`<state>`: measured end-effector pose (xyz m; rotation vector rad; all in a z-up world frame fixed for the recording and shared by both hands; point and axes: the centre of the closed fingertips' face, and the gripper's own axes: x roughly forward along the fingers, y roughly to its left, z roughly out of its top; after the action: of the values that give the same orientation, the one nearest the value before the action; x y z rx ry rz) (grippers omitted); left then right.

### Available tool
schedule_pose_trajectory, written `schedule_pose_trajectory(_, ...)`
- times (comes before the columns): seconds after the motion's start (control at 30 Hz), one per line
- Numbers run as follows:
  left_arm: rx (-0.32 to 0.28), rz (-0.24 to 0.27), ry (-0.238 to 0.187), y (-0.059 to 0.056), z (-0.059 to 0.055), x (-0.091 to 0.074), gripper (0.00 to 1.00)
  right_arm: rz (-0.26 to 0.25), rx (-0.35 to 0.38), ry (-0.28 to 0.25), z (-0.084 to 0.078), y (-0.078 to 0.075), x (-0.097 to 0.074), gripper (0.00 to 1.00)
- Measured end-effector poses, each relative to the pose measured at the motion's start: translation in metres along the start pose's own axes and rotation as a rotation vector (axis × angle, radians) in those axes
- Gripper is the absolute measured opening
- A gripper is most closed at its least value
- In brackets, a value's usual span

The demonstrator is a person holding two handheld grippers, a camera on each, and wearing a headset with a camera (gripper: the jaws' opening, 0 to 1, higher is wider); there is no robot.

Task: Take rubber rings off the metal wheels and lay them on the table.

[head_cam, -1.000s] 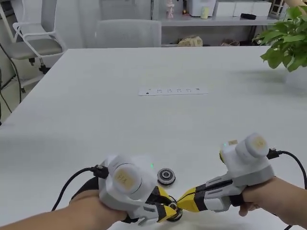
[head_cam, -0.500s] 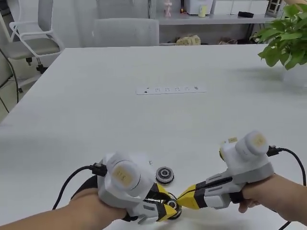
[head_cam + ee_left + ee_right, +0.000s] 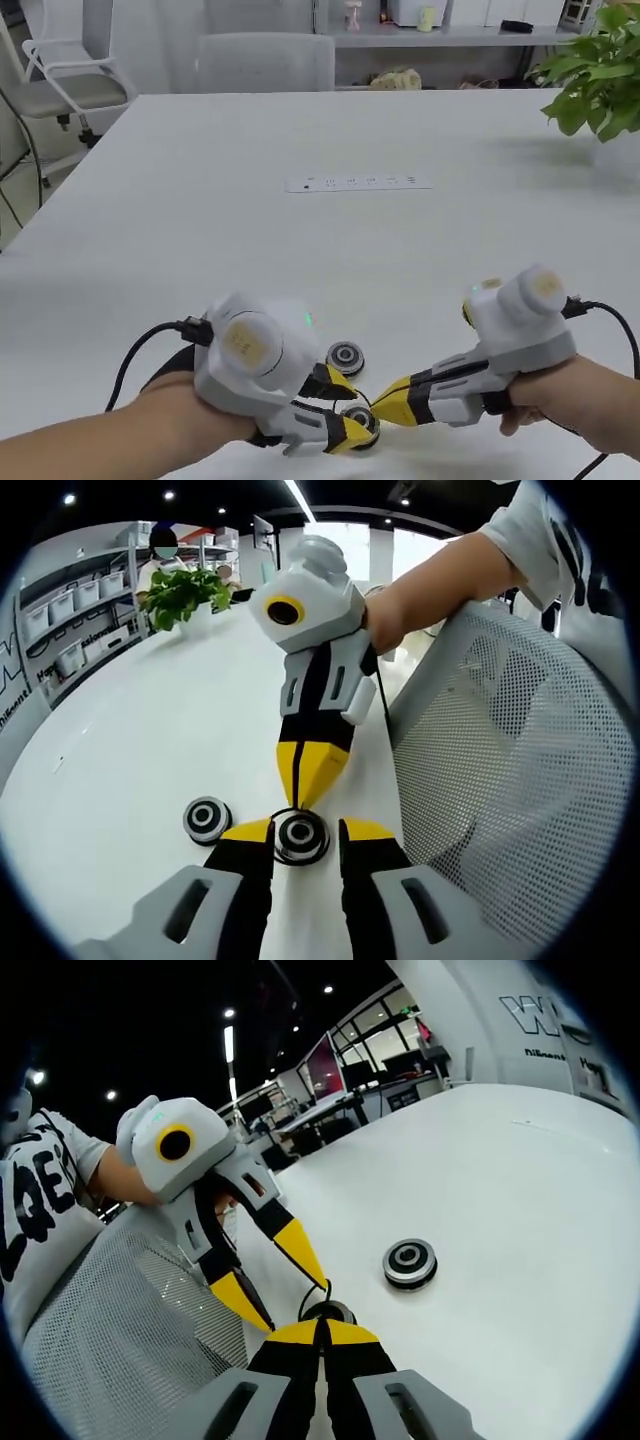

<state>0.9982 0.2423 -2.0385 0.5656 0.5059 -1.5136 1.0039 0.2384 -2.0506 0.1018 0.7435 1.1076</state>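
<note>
The left gripper (image 3: 352, 412) has tipped up and drifted toward the lower left of the frame, carrying with it the wheel (image 3: 361, 423) pinched between its jaws. A second wheel (image 3: 345, 355) lies on the tabletop (image 3: 300, 250) just above. To the right, the right gripper (image 3: 382, 413) has its jaws pressed together on what looks like the thin rubber ring (image 3: 322, 1295). It is probably best to clamp the wheel firmly and peel the ring outward steadily, without jerking.
</note>
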Motion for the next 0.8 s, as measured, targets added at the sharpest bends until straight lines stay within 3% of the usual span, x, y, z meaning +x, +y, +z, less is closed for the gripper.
schedule_pose_trajectory(0.8, -0.110, 0.035, -0.125, -0.003, 0.017, -0.055, 0.53, 0.024, 0.002, -0.015, 0.007, 0.006, -0.002, 0.00)
